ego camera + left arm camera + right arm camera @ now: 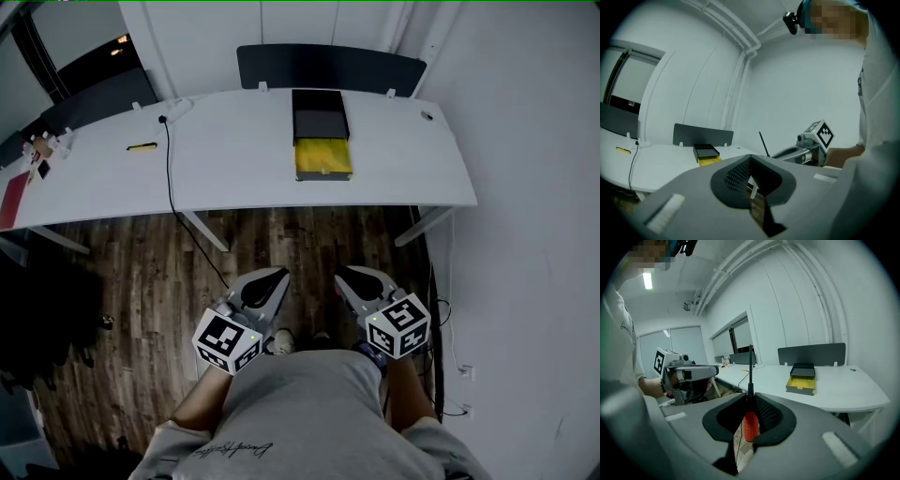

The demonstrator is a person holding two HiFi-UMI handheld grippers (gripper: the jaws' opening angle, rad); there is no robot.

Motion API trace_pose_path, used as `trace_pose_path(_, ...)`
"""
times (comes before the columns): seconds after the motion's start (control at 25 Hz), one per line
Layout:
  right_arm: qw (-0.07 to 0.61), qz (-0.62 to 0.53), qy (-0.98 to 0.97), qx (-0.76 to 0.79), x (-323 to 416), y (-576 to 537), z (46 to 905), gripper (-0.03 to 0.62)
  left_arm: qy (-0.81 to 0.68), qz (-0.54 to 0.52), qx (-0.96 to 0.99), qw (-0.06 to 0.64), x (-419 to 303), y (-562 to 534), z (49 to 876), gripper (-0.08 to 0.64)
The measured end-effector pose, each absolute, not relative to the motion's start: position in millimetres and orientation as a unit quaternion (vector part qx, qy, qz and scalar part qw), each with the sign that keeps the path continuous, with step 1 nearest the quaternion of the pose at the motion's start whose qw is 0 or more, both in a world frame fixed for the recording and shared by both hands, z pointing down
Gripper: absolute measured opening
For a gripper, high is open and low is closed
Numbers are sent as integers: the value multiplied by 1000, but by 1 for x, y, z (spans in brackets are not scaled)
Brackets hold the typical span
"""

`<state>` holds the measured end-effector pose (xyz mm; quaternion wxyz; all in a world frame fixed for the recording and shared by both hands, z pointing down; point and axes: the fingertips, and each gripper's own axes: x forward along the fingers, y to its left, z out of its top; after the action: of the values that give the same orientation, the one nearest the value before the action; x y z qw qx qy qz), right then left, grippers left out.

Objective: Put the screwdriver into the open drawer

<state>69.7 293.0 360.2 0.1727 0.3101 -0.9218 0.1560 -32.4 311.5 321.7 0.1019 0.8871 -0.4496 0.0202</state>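
Wood floor [141, 281] lies underfoot, and the person stands back from a white desk. Nearest, the right gripper [750, 398] is clamped on the screwdriver [749, 425] by its red handle, with the dark shaft pointing forward out of the jaws. Just beside it, the left gripper [750, 160] has its jaws together, holding nothing. Well ahead on the desk [234, 169], the open yellow drawer [322, 157] faces the person, roughly in line between both grippers.

Screwdriver [749, 425] handle red; drawer [322, 157] yellow inside; table [234, 164] white; floor [141, 281] dark brown wood.
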Motion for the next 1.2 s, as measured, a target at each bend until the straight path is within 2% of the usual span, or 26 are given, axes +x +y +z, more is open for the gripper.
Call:
trace_pose_path(0.6,176,163,-913,329,65,302,362,74,-434,12,893,117,-44,318,330,0)
trace_pose_path(1.2,167,163,-915,329,55,250,366,74,-427,22,897,114,-52,265,337,0)
